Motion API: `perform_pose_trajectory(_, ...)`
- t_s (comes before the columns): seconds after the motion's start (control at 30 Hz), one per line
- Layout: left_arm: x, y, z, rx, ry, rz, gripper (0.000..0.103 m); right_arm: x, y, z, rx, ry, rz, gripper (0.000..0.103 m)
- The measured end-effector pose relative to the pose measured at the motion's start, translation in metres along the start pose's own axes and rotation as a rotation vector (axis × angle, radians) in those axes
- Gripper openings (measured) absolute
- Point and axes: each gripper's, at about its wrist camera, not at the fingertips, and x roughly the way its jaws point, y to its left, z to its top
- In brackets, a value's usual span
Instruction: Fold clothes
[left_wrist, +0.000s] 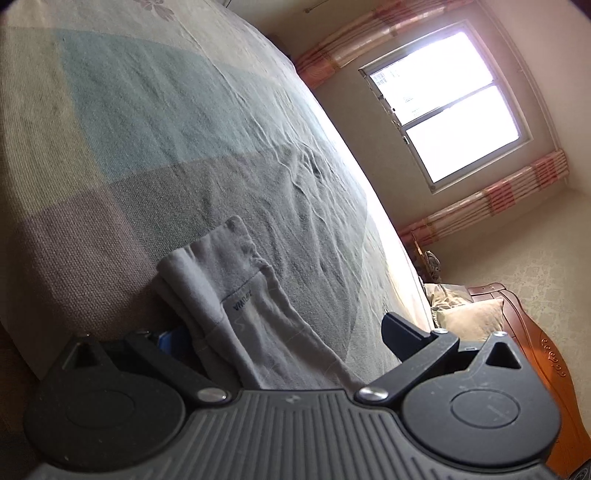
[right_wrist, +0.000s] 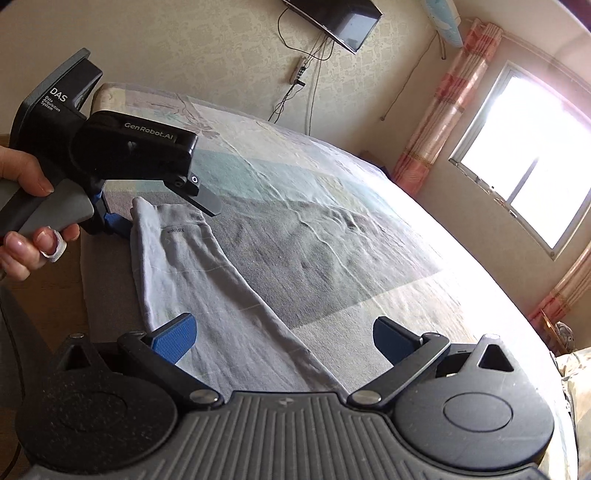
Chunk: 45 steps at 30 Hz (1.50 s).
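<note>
A grey garment (right_wrist: 207, 291), long and narrow like folded trousers, lies stretched along the near edge of the bed (right_wrist: 351, 221), on a sheet of grey, teal and pale blocks. In the right wrist view the right tongs (right_wrist: 284, 338) stand wide open over the garment's near end: the cloth runs up between the two blue pads, closer to the left pad (right_wrist: 173, 338), and neither pad pinches it. At the far end of the garment, the left tongs (right_wrist: 162, 212) are also spread, one finger (right_wrist: 205, 199) above the waistband and the blue lower one (right_wrist: 116, 223) at the cloth's edge near the bedside; whether that lower finger touches the cloth cannot be told. A hand (right_wrist: 26, 218) grips the handle of this tool. From the left wrist view the left tongs (left_wrist: 280, 332) are open, with the garment's banded end (left_wrist: 229, 280) lying between the fingers, nearer the left one, a small printed label showing on it. The rest of the sheet is wrinkled toward the bright window (left_wrist: 447, 107), which has pink striped curtains (left_wrist: 491, 206) at its sides. A dark screen (right_wrist: 340, 18) hangs on the wall beyond the bed.
</note>
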Motion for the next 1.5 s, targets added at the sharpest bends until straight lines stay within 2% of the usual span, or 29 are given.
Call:
perform_pose_trajectory(0.13,0.004,-0.008,0.001,0.067,-0.026,0.026,0.102,-0.010,-0.015,-0.019,0.077,0.035,-0.023,0.103)
perform_pose_trajectory(0.33,-0.009,0.000,-0.008,0.039,-0.102,0.015,0.102,-0.021,-0.026,-0.041,0.148,0.061,-0.051,0.103)
perform_pose_trajectory(0.47,0.002,-0.018,-0.005,0.159,-0.062,0.097,0.101,-0.022,-0.035,-0.053,0.221,0.090,-0.040,0.103)
perform_pose_trajectory(0.57,0.001,-0.020,-0.008,0.205,-0.078,0.105,0.099,-0.022,-0.036,-0.058,0.246,0.102,-0.033,0.103)
perform_pose_trajectory(0.8,-0.011,-0.017,-0.015,0.232,-0.117,0.129,0.078,-0.031,-0.047,-0.080,0.316,0.133,-0.050,0.103)
perform_pose_trajectory(0.87,-0.013,-0.017,-0.013,0.216,-0.126,0.141,0.063,-0.033,-0.051,-0.087,0.339,0.146,-0.059,0.103)
perform_pose_trajectory(1.0,-0.015,-0.014,-0.010,0.180,-0.134,0.168,0.044,-0.039,-0.059,-0.099,0.381,0.165,-0.071,0.103)
perform_pose_trajectory(1.07,-0.016,-0.014,-0.011,0.187,-0.138,0.191,0.027,-0.038,-0.060,-0.102,0.398,0.173,-0.065,0.103)
perform_pose_trajectory(1.1,-0.016,-0.014,-0.011,0.194,-0.141,0.200,0.022,-0.038,-0.061,-0.103,0.407,0.176,-0.061,0.103)
perform_pose_trajectory(1.27,-0.018,-0.020,-0.013,0.232,-0.146,0.237,0.017,-0.034,-0.060,-0.101,0.445,0.174,0.003,0.103)
perform_pose_trajectory(1.33,-0.020,-0.027,-0.013,0.260,-0.140,0.244,0.015,-0.031,-0.062,-0.099,0.480,0.167,0.060,0.103)
perform_pose_trajectory(1.43,-0.027,-0.041,-0.015,0.326,-0.167,0.210,0.014,-0.022,-0.069,-0.095,0.570,0.158,0.149,0.103)
perform_pose_trajectory(1.5,-0.031,-0.048,-0.017,0.364,-0.193,0.174,0.014,-0.012,-0.077,-0.093,0.673,0.154,0.244,0.103)
